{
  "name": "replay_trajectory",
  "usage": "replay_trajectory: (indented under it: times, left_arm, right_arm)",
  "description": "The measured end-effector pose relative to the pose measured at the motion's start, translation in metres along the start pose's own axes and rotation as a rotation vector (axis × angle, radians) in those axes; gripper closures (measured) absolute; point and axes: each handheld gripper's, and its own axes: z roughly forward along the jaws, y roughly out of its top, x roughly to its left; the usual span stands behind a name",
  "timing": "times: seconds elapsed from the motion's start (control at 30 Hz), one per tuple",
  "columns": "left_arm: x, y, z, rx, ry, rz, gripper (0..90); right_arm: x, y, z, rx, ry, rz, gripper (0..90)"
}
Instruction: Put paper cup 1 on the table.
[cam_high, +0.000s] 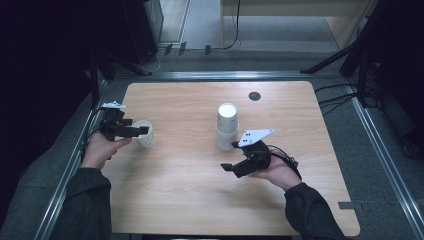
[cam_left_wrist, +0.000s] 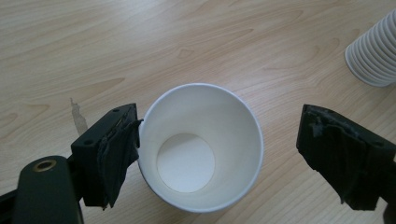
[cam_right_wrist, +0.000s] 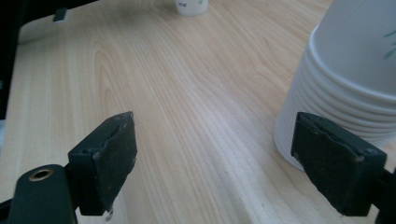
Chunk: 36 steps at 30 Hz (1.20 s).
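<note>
A pale wood-grain table (cam_high: 200, 200) with rounded corners stood amid dark surroundings hard to make out. Near its centre was an upside-down stack of white paper cups (cam_high: 226, 126), cut off at the frame edge in both gripper views. Toward the table's left edge stood a single upright white paper cup (cam_left_wrist: 201, 147), empty. The left gripper (cam_high: 134, 131) had its jaws wide apart w/ that cup between them, one pad at the rim, the other clear. The right gripper (cam_high: 231, 156), jaws apart & holding nothing, sat just beside the stack. A small dark round disc (cam_high: 254, 96) lay near the far edge.
</note>
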Motion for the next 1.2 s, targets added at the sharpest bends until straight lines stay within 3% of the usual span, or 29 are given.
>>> replay_trajectory:
  times: [0.2, 0.23, 0.37, 0.57, 0.83, 0.97, 1.07, 1.13, 1.2]
  left_arm:
    - [-0.016, 0.006, -0.005, 0.001, -0.033, 0.046, 14.0]
    - [-0.017, 0.007, -0.006, -0.003, -0.052, 0.044, 14.0]
    - [-0.024, 0.01, -0.009, -0.019, -0.086, 0.042, 14.2]
    - [-0.032, 0.013, -0.012, -0.026, -0.112, 0.056, 14.2]
    - [-0.048, 0.014, -0.012, -0.017, -0.143, 0.11, 14.6]
    - [-0.056, 0.015, -0.013, -0.015, -0.154, 0.133, 14.7]
    - [-0.06, 0.014, -0.012, -0.018, -0.174, 0.142, 14.7]
    - [-0.062, 0.013, -0.011, -0.015, -0.179, 0.151, 14.7]
    - [-0.064, 0.012, -0.01, -0.01, -0.18, 0.157, 14.8]
  right_arm:
    - [-0.003, 0.005, -0.003, 0.017, 0.001, 0.053, 14.3]
    - [-0.005, 0.005, -0.005, 0.017, 0.016, 0.066, 14.3]
    - [-0.01, 0.006, -0.014, 0.005, -0.003, 0.076, 14.5]
    - [-0.02, 0.012, -0.027, -0.024, -0.026, 0.104, 29.2]
    - [-0.035, 0.018, -0.042, -0.043, -0.068, 0.136, 37.3]
    - [-0.04, 0.021, -0.047, -0.06, -0.101, 0.068, 42.5]
    - [-0.044, 0.024, -0.046, -0.071, -0.11, 0.048, 42.8]
    - [-0.049, 0.027, -0.044, -0.051, -0.108, 0.05, 41.1]
    - [-0.054, 0.03, -0.041, -0.027, -0.111, 0.048, 31.0]
